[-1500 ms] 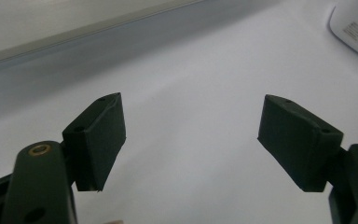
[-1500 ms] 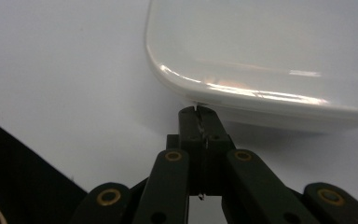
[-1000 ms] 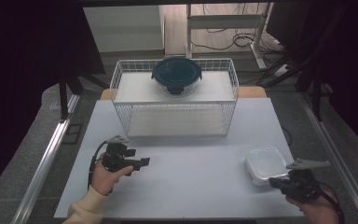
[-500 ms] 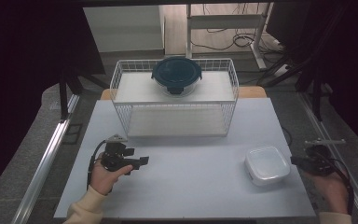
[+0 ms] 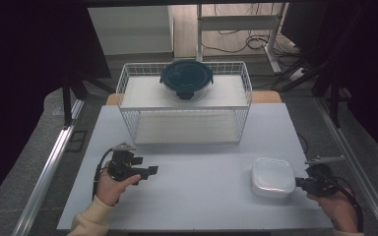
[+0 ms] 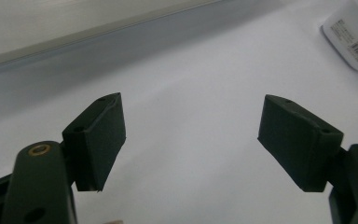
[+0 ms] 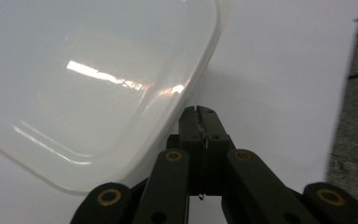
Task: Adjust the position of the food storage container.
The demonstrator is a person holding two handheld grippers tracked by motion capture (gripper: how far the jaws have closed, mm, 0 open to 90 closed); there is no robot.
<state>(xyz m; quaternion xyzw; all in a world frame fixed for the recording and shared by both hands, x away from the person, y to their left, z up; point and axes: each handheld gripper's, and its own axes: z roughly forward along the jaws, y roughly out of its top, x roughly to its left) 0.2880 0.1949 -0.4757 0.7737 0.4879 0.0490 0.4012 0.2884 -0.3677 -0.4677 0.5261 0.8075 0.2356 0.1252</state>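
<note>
While spread wide across the scene, pale tabletop [image 5: 202,196] carrying everything at hand. Toward the far edge, white wire basket [image 5: 184,105] with a round dark-lidded container [image 5: 186,78] resting on top, well apart from both hands. Nearer, at the right, white square container [image 5: 273,177] lying flat on the tabletop, rounded at the corners, glossy across its top [image 7: 98,84].

Just right of that container, right gripper [image 5: 302,184] held low over the tabletop, jaws clenched tight together with nothing between them. Seen along the right gripper view, closed tips [image 7: 199,119] just beside the container's near rim, outside it, not around it; touching or a hair apart, cannot tell.

At the near left, left gripper [image 5: 150,170] in a hand [image 5: 109,186] with a cream sleeve, pointed rightward across bare tabletop. Jaws released and standing wide [image 6: 191,140], only blank surface between them. White container far off at the upper right corner of the left gripper view [image 6: 354,35], barcode label showing, well apart from those jaws.
</note>
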